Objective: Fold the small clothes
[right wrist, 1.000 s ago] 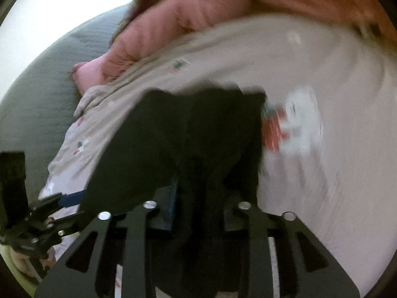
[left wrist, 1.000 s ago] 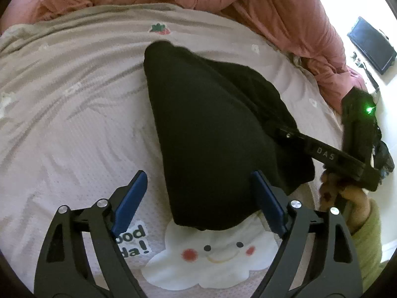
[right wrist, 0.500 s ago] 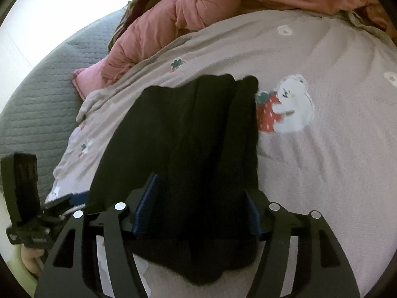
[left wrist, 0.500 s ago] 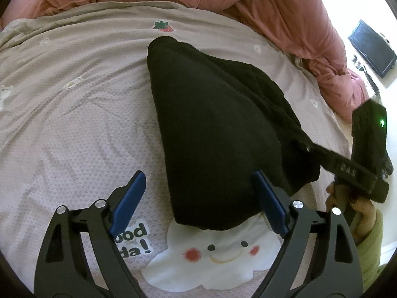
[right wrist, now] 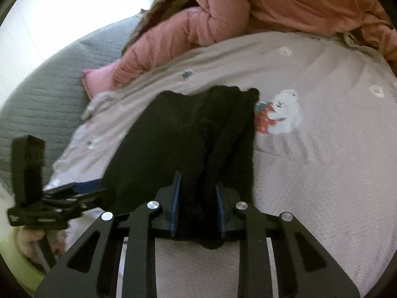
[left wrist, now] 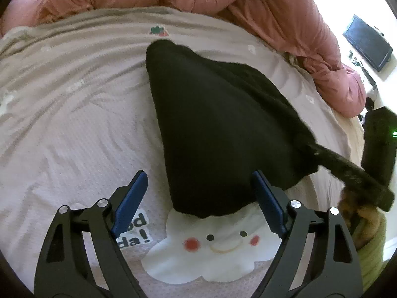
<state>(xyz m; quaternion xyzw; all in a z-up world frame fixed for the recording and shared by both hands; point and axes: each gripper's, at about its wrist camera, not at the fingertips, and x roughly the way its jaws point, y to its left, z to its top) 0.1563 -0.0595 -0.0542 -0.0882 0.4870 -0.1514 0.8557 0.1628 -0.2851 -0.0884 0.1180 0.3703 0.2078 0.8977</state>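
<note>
Bed sheet (left wrist: 74,129), pale and printed, with a pink quilt (left wrist: 273,12) heaped along its far side, beyond both sets of fingers. Black garment (left wrist: 218,134), partly folded, lies on the sheet directly ahead of the left gripper (left wrist: 199,204); its near hem reaches in between the left fingers, which stand wide apart and touch nothing. A cloud print (left wrist: 213,245) shows on the sheet just below that hem. Right gripper (right wrist: 197,204): half a second ago its fingers straddled the garment's near edge spread apart; they have just been closing, and now pinch a bunched ridge of the black cloth between the blue pads (right wrist: 175,203). Judged from this, the right-hand edge is secured for the next fold, probably carried over toward the left fingers, which wait unoccupied.
</note>
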